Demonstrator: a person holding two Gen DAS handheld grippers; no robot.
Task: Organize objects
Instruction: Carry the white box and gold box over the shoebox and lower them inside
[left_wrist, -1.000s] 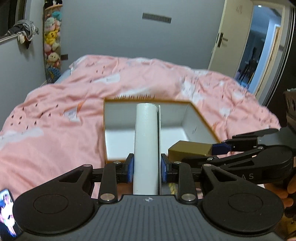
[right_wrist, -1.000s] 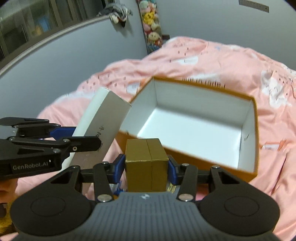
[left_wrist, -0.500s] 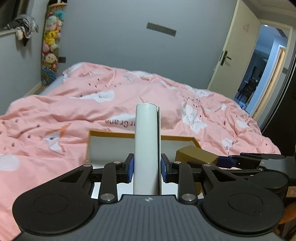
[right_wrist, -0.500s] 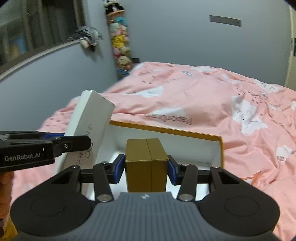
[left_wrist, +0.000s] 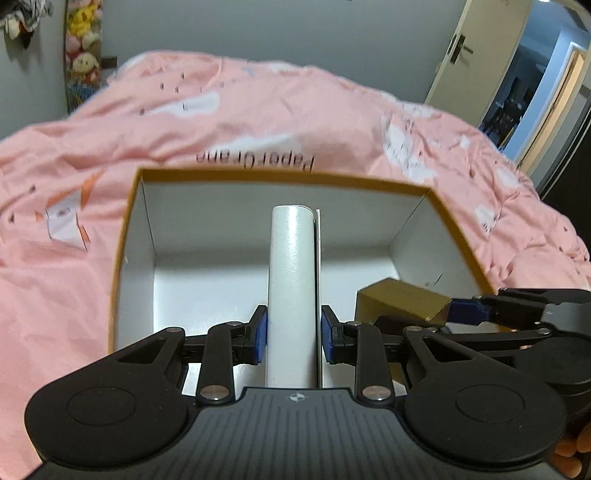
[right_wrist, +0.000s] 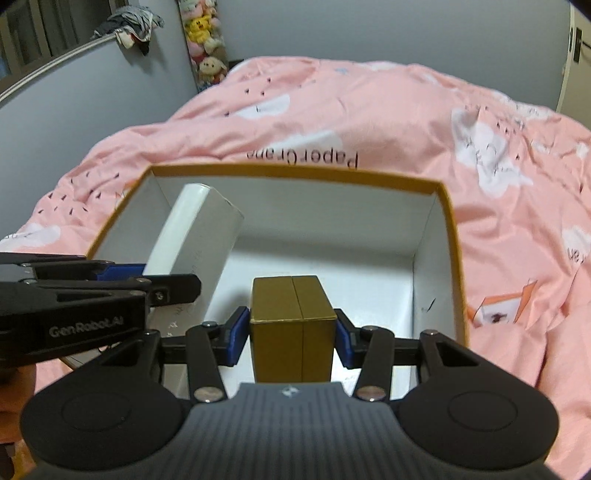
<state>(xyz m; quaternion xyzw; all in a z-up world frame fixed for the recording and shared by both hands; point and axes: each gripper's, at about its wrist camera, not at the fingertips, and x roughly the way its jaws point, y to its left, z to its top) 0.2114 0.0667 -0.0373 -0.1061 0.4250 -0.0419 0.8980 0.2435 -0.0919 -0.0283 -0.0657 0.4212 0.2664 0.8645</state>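
Note:
An open cardboard box (left_wrist: 280, 176) (right_wrist: 295, 173) with an orange rim and white inside lies on the pink bed. My left gripper (left_wrist: 293, 328) is shut on a slim white box (left_wrist: 291, 280), held edge-up over the box's inside. From the right wrist view the same white box (right_wrist: 199, 236) leans into the box's left part, with the left gripper (right_wrist: 147, 277) on it. My right gripper (right_wrist: 291, 332) is shut on a small gold box (right_wrist: 293, 328), held over the box's near right side. That gold box (left_wrist: 402, 299) and the right gripper (left_wrist: 461, 314) show at the right in the left wrist view.
A pink duvet (right_wrist: 369, 110) with white clouds covers the bed all around the box. Stuffed toys (right_wrist: 203, 37) hang on the grey wall at the back left. An open door (left_wrist: 517, 81) is at the right. Fingers of a hand (left_wrist: 570, 446) show at the lower right.
Both grippers have moved forward and down with their boxes, which now sit inside the open box's walls. The open box looks larger and nearer in both views.

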